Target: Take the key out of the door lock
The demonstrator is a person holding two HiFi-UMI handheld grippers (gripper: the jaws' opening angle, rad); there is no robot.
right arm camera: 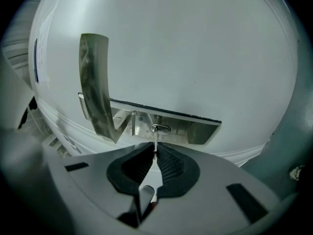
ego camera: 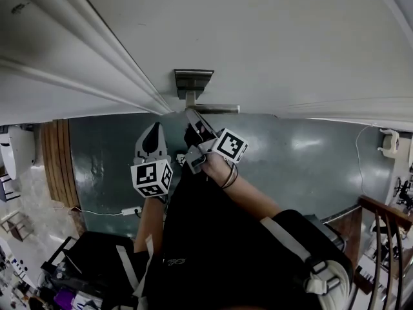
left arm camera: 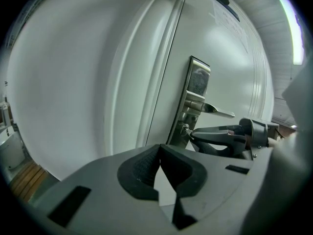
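Note:
The white door (ego camera: 258,37) carries a steel lock plate (ego camera: 193,81) with a lever handle (ego camera: 216,109). In the right gripper view a small metal key (right arm camera: 155,140) sticks out of the lock cylinder (right arm camera: 160,129), and my right gripper (right arm camera: 154,153) is shut on the key's head. The right gripper (ego camera: 192,120) reaches up to the plate in the head view. My left gripper (ego camera: 155,132) hangs to its left, away from the door, shut with nothing in it (left arm camera: 159,147). It looks across at the plate (left arm camera: 194,98), the handle (left arm camera: 218,113) and the right gripper (left arm camera: 222,137).
The door frame moulding (ego camera: 97,50) runs along the left. Below lies a dark green floor (ego camera: 303,154) with a wooden strip (ego camera: 59,154), a cable and power strip (ego camera: 131,210). A railing (ego camera: 387,218) stands at the right. The person's dark clothes fill the bottom.

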